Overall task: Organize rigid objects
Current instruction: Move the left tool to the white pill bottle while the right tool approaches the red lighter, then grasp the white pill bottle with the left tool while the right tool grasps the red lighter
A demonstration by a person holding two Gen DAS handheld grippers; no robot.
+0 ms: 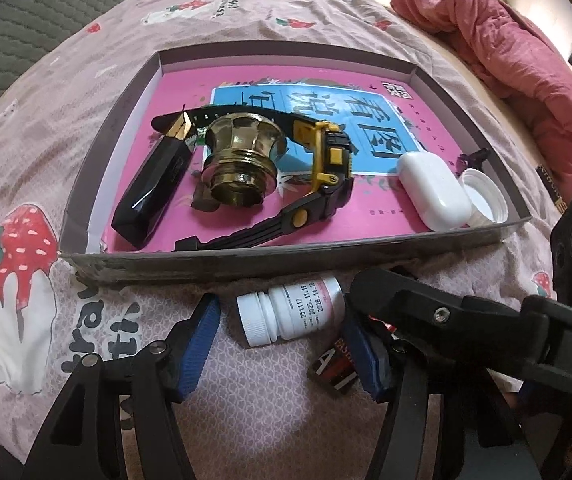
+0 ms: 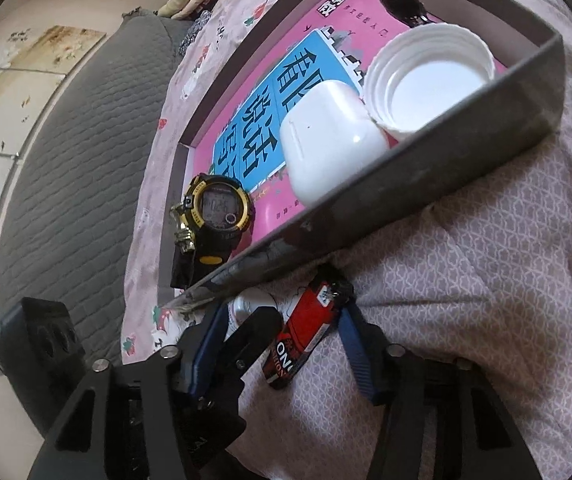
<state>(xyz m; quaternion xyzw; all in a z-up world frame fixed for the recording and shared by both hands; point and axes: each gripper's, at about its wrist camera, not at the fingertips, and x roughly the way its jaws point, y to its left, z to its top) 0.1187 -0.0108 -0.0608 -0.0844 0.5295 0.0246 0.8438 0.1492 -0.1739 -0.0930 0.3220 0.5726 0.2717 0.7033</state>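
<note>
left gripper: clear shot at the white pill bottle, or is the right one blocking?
Probably yes. The white pill bottle lies on the bedspread between the open jaws of the left gripper, nothing over it. The right gripper crowds in beside it, around the red lighter.

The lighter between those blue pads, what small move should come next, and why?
Probably close the right gripper on the lighter. It lies on the bedspread between the open pads, outside the box, where the watch and other things already sit. The left gripper likewise brackets the bottle.
</note>
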